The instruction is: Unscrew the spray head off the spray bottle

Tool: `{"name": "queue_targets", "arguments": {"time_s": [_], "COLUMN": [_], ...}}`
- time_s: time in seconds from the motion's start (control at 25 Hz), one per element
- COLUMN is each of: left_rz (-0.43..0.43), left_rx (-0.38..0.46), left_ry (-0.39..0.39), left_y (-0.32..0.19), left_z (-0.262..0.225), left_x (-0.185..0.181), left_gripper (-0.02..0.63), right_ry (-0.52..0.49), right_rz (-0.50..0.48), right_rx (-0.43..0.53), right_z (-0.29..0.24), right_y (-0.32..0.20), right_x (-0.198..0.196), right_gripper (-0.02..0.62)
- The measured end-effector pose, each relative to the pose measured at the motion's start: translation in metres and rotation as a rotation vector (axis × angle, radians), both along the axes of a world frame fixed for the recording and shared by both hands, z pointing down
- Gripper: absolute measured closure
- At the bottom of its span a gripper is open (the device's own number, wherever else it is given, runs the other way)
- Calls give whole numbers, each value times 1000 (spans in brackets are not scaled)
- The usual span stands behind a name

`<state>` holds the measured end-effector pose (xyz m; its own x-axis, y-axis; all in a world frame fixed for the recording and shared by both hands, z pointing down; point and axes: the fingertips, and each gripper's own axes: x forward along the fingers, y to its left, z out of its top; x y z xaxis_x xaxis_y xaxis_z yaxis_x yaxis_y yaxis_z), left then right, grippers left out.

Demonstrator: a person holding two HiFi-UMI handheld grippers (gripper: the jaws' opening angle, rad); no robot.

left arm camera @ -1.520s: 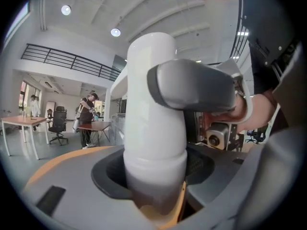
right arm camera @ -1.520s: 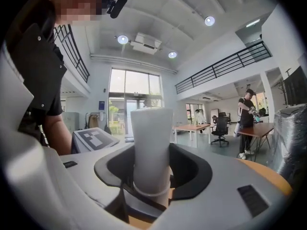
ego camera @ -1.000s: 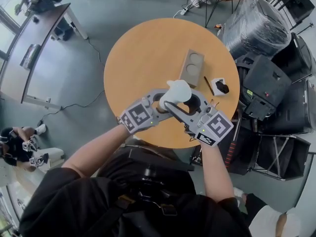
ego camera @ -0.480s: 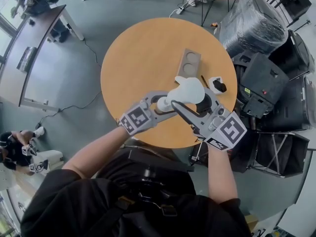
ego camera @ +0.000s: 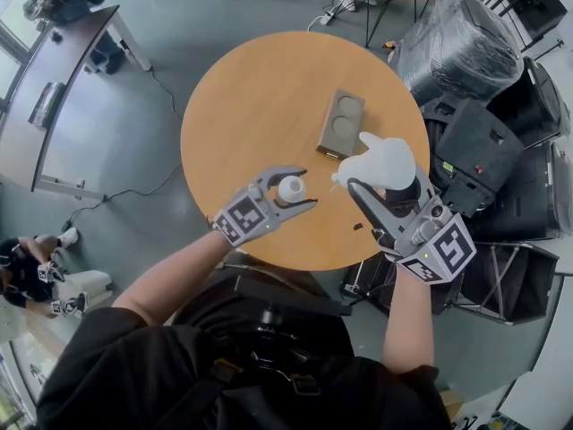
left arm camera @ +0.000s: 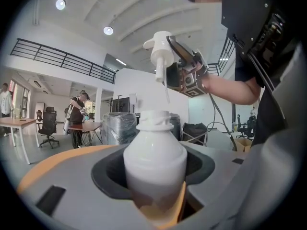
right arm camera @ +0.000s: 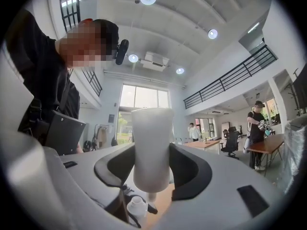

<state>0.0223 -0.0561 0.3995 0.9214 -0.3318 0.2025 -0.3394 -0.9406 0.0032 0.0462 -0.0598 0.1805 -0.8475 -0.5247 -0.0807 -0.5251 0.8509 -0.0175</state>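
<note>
The left gripper [ego camera: 303,188] has its two jaws set wide and pressed on either side of the one spray bottle [ego camera: 289,187], which it holds upright over the near part of the round wooden table [ego camera: 242,106]. The bottle is white and its threaded neck stands bare, with nothing on it. To the right and well apart from it, the right gripper [ego camera: 385,184] clamps the one spray head [ego camera: 387,161] between its jaws, a little narrower than the left pair. It grips the head by the collar, over the table's right edge and higher than the bottle. In the left gripper view a single thin dip tube [left arm camera: 167,87] hangs from the head, clear of the neck below.

Farther across the table lies one flat brown tray [ego camera: 341,124] with two round wells, just left of the spray head. One small dark speck [ego camera: 358,227] sits on the tabletop near the right gripper; what it is cannot be told. On the floor to the right are stacked black cases [ego camera: 483,150] and, farther off, one bundle wrapped in clear film [ego camera: 457,43]. One long grey table [ego camera: 63,97] stands at far left.
</note>
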Motion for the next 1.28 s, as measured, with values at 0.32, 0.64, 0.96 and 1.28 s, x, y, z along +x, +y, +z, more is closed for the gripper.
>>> {"name": "queue_targets", "arguments": {"time_s": [0.32,0.64,0.96,1.28], "left_rz": [-15,-24,-12,-16], "left_rx": [82,82,48,21], "left_ry": [71,70,67,33], "left_y": [-9,-28,-43,-71], "left_z": [-7,15,60,129], "left_x": [-4,0,5,6], "left_gripper": [307,307,307,307], "right_ry": [72,192,218,240], "right_rz": [24,40,70,74], "right_rx": [-241,-440,-553,-668], "right_z": [87,188,270,362], "right_y": [-22,-38,-57,-80], "right_x": [12,20,27,26], "right_gripper": [360,360,363,364]}}
